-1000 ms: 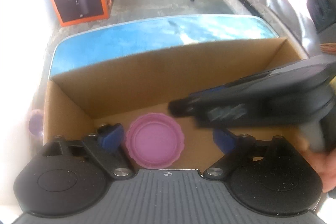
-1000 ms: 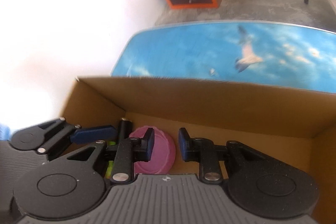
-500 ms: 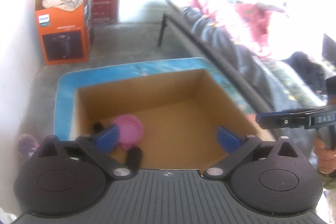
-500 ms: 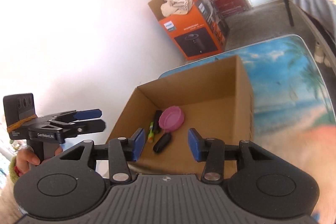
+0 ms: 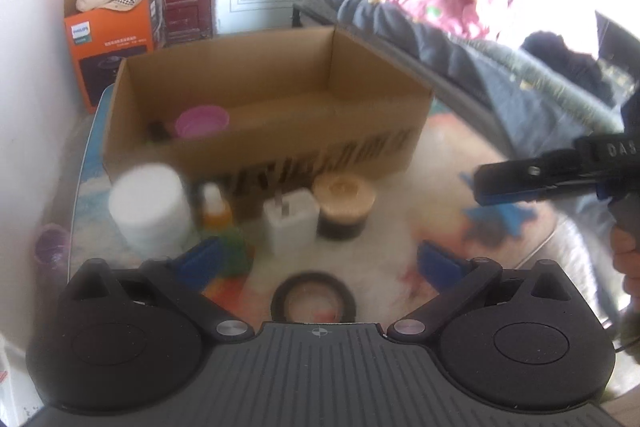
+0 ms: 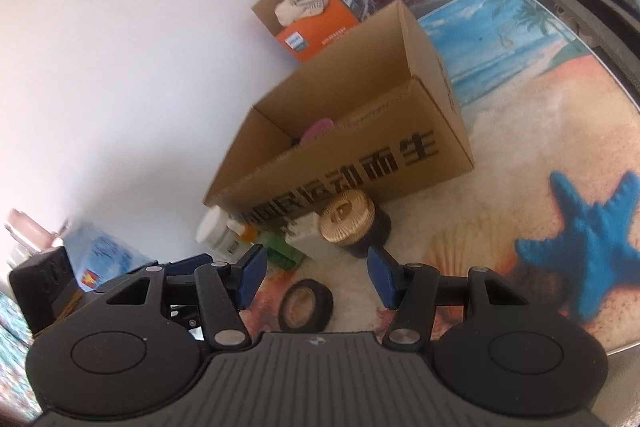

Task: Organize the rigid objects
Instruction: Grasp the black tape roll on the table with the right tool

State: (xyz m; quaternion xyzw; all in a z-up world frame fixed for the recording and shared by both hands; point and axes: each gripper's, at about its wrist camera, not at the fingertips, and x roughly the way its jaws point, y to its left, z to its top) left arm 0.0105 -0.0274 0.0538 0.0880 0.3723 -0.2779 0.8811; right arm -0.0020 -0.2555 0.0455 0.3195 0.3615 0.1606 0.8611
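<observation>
An open cardboard box [image 5: 280,115] [image 6: 360,147] stands on the table and holds a pink lid [image 5: 202,122] [image 6: 316,129] and a dark item. In front of it stand a white jar [image 5: 150,211], a small orange bottle [image 5: 216,211], a green block [image 5: 236,255], a white charger [image 5: 290,223] and a dark jar with a golden lid [image 5: 344,201] [image 6: 348,217]. A black tape roll [image 5: 313,301] [image 6: 306,305] lies nearest. My left gripper [image 5: 316,263] is open and empty above the tape roll. My right gripper [image 6: 316,279] is open and empty, also near the roll.
The table has a beach-print cover with a blue starfish [image 6: 592,247]. An orange appliance box [image 5: 116,27] with cloth stands on the floor behind. A bed [image 5: 460,23] with pink and grey bedding runs along the right. A white wall is on the left.
Both grippers have pulled back and up out of the cardboard box to the near side of the table. The pink lid stays in the box. Both are open wider.
</observation>
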